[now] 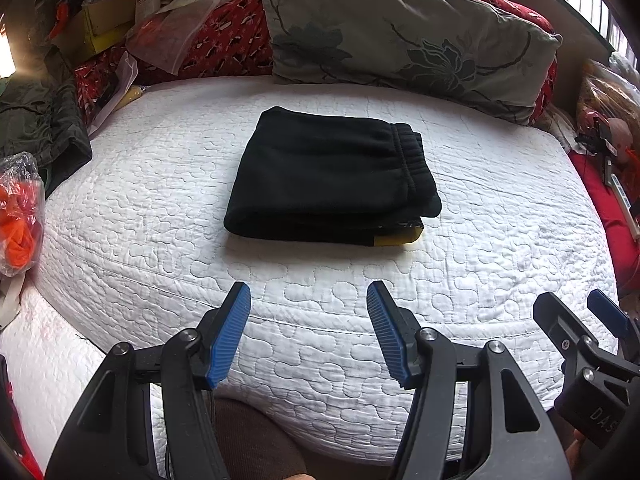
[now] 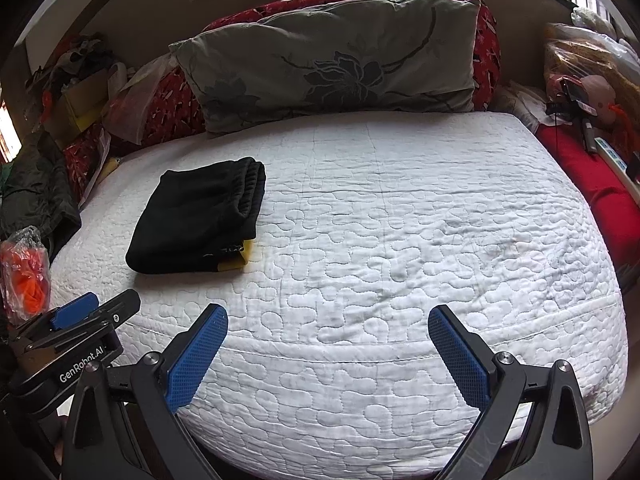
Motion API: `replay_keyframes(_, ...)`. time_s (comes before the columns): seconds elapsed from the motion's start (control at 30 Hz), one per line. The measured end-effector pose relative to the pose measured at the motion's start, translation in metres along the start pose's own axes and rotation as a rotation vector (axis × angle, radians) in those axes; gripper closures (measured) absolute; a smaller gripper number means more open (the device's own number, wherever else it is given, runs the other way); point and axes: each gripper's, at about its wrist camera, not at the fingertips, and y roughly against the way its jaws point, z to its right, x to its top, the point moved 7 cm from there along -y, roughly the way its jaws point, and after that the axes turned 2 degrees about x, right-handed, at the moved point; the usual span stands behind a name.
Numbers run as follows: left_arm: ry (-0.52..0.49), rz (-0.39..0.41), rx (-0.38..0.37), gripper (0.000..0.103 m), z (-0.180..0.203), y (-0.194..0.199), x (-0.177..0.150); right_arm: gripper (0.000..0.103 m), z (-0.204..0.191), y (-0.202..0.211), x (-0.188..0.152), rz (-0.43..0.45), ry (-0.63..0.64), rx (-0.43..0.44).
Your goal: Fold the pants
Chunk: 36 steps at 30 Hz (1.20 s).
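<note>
The black pants point(image 1: 328, 176) lie folded into a compact rectangle on the white quilted bed point(image 1: 160, 208), waistband on the right, a yellow patch at the front right corner. They also show in the right wrist view point(image 2: 200, 220), at the left. My left gripper point(image 1: 309, 292) is open and empty, held back over the bed's front edge, apart from the pants. My right gripper point(image 2: 328, 316) is open and empty, to the right of the pants over bare quilt point(image 2: 400, 240). The right gripper also shows in the left wrist view point(image 1: 576, 320).
A grey floral pillow point(image 1: 400, 36) leans on a red cushion at the head of the bed. Boxes, bags and a dark jacket point(image 1: 40, 128) crowd the left side. An orange item in plastic point(image 1: 18, 224) sits at front left. Red fabric and clutter point(image 2: 580, 168) lie right.
</note>
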Motion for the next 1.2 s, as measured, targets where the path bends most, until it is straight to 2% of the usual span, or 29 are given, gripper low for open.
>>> replay_keyframes(0.6,-0.004,-0.026,-0.025,0.043,0.006,-0.006,-0.003,0.002,0.001,-0.005,-0.005,-0.017,-0.004,-0.006)
replay_keyframes(0.93,-0.020,0.007,-0.034,0.043,0.011,-0.004,-0.001,0.002,0.001,-0.010,-0.009,-0.031,-0.006,-0.012)
replay_keyframes(1.2,-0.019,-0.016,-0.041,0.043,0.012,-0.007,-0.002,0.002,0.004,-0.011,-0.009,-0.035,-0.016,-0.016)
